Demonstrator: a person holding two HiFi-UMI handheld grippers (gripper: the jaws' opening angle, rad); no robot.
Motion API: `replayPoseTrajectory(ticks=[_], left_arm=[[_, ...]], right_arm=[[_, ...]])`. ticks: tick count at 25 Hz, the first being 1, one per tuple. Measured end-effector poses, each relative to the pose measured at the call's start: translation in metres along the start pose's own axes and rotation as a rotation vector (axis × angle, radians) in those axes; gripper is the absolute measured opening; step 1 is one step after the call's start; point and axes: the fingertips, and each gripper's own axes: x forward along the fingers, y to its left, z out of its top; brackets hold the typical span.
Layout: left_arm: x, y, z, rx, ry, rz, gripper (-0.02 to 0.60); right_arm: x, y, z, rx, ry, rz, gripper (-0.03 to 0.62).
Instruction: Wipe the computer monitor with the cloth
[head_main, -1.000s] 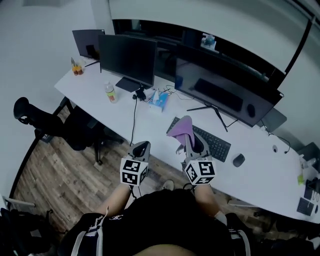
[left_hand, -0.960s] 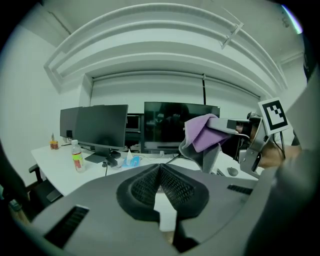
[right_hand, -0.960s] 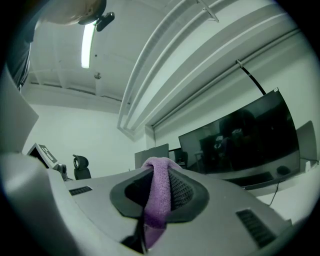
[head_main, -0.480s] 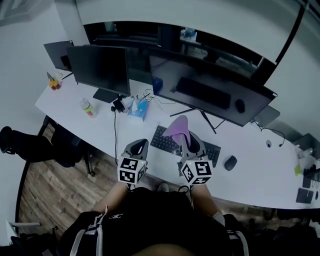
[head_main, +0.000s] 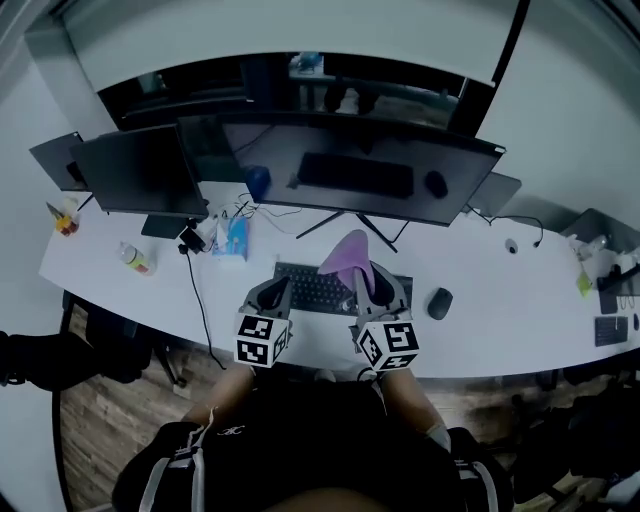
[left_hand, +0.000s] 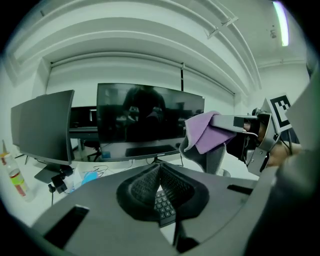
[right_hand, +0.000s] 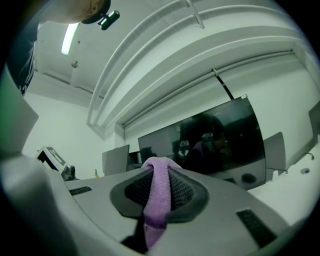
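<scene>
The right gripper (head_main: 368, 285) is clenched on the cloth (head_main: 348, 256); the left gripper (head_main: 272, 296) is closed and empty. The monitor (head_main: 340, 165) stands straight ahead of the right gripper, well apart, its long axis running left to right.

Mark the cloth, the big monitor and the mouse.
cloth (head_main: 345, 258), head view, middle of the purple fold sticking up above the jaws.
big monitor (head_main: 340, 170), head view, middle of the dark screen.
mouse (head_main: 439, 303), head view, top of its shell.
</scene>
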Motion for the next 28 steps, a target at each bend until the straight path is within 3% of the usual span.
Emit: replayPoseTrajectory(ticks=[5,16,24,28], left_arm=[[0.025,-0.011,0.016,0.029,-0.022,-0.07,0.014],[0.055,-0.003,0.031,0.074,-0.021,-0.193,0.014],[0.057,0.054,0.032,0.098,0.005,-0.245,0.014],[0.049,0.098,0.032,0.077,-0.001,-0.23,0.014]], right_arm=[[-0.005,-0.027,0.004,0.006,-0.009,-0.095,0.069],[0.01,-0.032,0.01,-0.018,-0.019,-0.203,0.069],[0.054,-0.008,0.016,-0.021,-0.046,-0.276,0.069],[0.083,0.025,0.024,-0.06,-0.049,-0.253,0.069]])
